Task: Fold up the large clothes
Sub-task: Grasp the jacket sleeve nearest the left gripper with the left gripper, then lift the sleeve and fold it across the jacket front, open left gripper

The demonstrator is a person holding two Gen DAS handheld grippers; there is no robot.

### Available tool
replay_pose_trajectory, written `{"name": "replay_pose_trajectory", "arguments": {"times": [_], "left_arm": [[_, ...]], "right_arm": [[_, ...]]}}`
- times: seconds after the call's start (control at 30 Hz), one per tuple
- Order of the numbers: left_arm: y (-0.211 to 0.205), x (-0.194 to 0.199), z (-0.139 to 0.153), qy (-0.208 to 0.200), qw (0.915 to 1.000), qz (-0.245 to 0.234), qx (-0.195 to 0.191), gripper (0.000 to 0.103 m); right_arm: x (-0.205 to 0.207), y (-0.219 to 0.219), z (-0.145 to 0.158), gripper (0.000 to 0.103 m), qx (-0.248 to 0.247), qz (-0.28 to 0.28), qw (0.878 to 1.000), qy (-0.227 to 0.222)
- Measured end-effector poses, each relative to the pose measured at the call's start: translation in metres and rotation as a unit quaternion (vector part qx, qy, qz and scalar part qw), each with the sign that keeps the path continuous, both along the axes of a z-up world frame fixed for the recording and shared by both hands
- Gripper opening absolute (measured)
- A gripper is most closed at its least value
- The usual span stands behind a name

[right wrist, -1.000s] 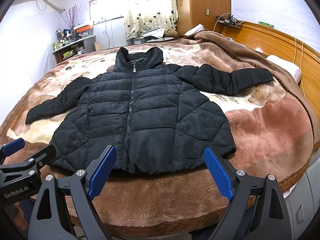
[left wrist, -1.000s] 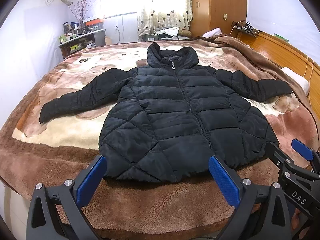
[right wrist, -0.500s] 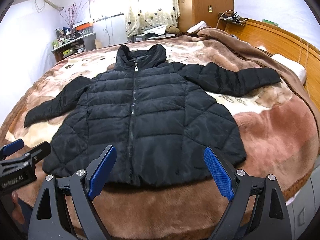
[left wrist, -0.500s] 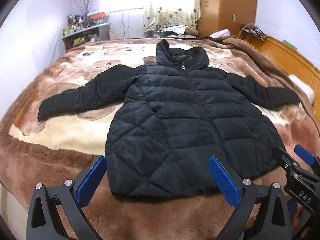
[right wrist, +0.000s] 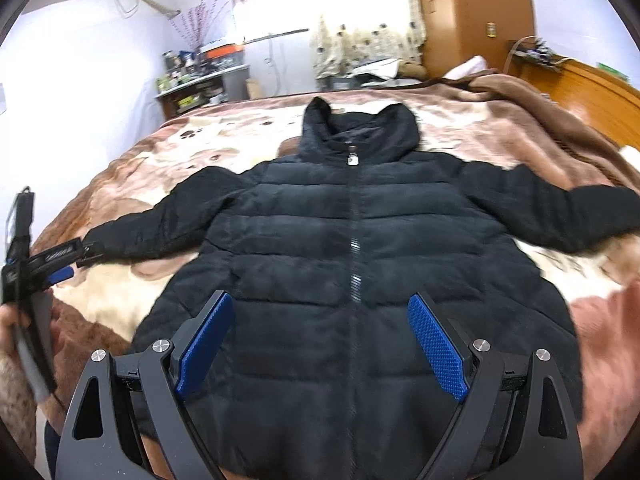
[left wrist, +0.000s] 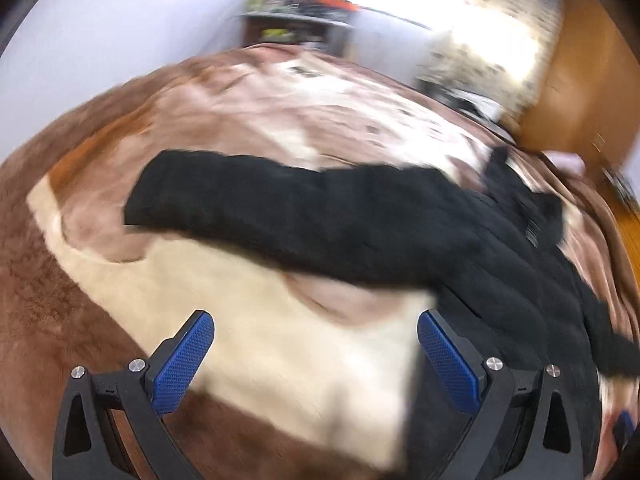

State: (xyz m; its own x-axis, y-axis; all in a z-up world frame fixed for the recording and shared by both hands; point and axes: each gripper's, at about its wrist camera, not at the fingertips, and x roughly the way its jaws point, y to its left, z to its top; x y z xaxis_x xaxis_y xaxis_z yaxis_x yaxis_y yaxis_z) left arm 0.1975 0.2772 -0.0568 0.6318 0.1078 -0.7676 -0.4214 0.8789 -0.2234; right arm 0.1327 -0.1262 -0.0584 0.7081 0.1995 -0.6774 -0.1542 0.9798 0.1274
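Your black jacket (right wrist: 352,264) lies flat and zipped, front up, on the brown blanket (right wrist: 500,136) covering the bed. Its long axis runs away from you, with the hood (right wrist: 356,128) at the far end, the hem nearest you, and both sleeves spread out sideways. Your right tongs (right wrist: 320,344) hang spread apart above the lower front of the jacket, gripping nothing. Your left tongs (left wrist: 316,356) are also apart and empty, over the cream patch of blanket just below the left sleeve (left wrist: 280,216), which stretches across that blurred view.
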Motion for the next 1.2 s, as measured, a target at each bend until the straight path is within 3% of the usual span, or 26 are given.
{"name": "replay_pose_trajectory", "arguments": {"times": [0.2,0.3,0.5,0.8,0.9,1.07,1.2], "left_arm": [[0.083,0.041,-0.042,0.003,0.9931,0.079,-0.087,0.103],[0.111,0.053,-0.060,0.018,0.9878,0.125,-0.091,0.103],[0.134,0.067,-0.080,0.022,0.9820,0.166,-0.087,0.103],[0.145,0.080,-0.093,0.032,0.9655,0.218,-0.139,0.102],[0.144,0.082,-0.088,0.020,0.9630,0.221,-0.152,0.077],[0.134,0.095,-0.072,0.004,0.9681,0.201,-0.150,0.028],[0.115,0.098,-0.046,-0.025,0.9763,0.179,-0.119,0.020]], "right_arm": [[0.041,0.034,-0.015,0.090,-0.004,0.036,0.999,0.015],[0.056,0.048,-0.023,0.090,-0.005,0.054,0.998,0.020],[0.075,0.068,-0.033,0.090,-0.022,0.072,0.997,0.028],[0.091,0.076,-0.037,0.090,-0.013,0.083,0.996,0.030],[0.096,0.075,-0.035,0.090,-0.003,0.091,0.995,0.032],[0.098,0.071,-0.031,0.090,0.006,0.092,0.995,0.030],[0.097,0.064,-0.027,0.090,0.006,0.088,0.996,0.030]]}}
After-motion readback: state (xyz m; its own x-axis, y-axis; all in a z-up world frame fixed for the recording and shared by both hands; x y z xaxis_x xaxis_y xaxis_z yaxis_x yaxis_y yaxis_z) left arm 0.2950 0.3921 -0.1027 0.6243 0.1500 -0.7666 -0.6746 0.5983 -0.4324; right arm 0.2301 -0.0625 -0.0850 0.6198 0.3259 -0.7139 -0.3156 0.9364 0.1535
